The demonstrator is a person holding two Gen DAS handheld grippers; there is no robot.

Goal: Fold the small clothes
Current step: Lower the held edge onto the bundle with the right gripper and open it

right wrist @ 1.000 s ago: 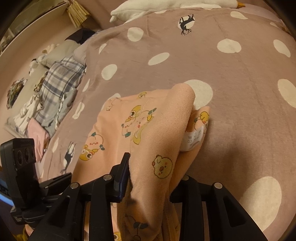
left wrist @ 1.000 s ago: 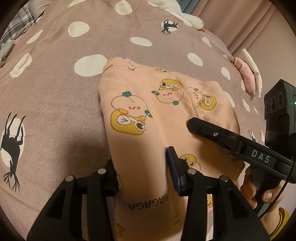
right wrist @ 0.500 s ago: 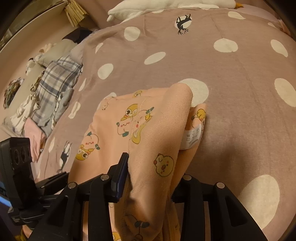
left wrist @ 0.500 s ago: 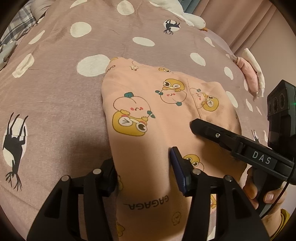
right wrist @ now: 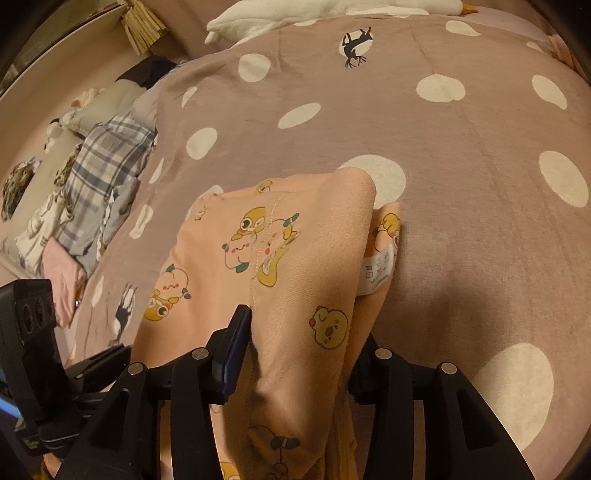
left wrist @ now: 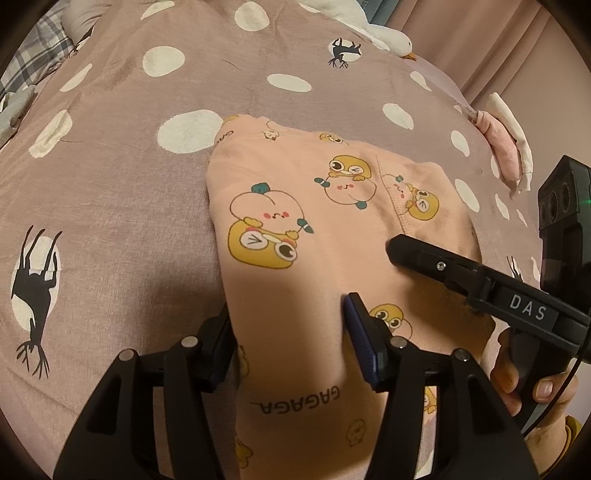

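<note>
The small peach garment [left wrist: 295, 229], printed with yellow cartoon ducks and pink peaches, lies folded on the mauve bedspread [left wrist: 110, 206], its far end laid flat and its near end bunched up between the two grippers. Black lettering on it reads "GAGAGA", once near the left gripper and again, partly seen, at the far left corner. In the right wrist view a white care label [right wrist: 380, 267] sticks out from under the turned-over right edge; its print is too small to read.

The left gripper [left wrist: 291, 332] straddles the near left fold; its jaws have just been opening and stand fairly wide, the cloth between them, the blue pad of the right finger just beside the fabric. Whether the pads still press cannot be told. The right gripper [right wrist: 299, 350] straddles a raised ridge of cloth at the near right; its jaws have also just been opening, with the fabric humped between them. From the left wrist view its body carries a white tag reading "DAS", and a hand [left wrist: 524, 373] grips its handle.

The garment's left, far and right edges lie well inside the bedspread, with bare dotted cover all around. A plaid cloth [right wrist: 103, 162] sits at the bed's left side, a white plush [right wrist: 314, 13] at the head.
</note>
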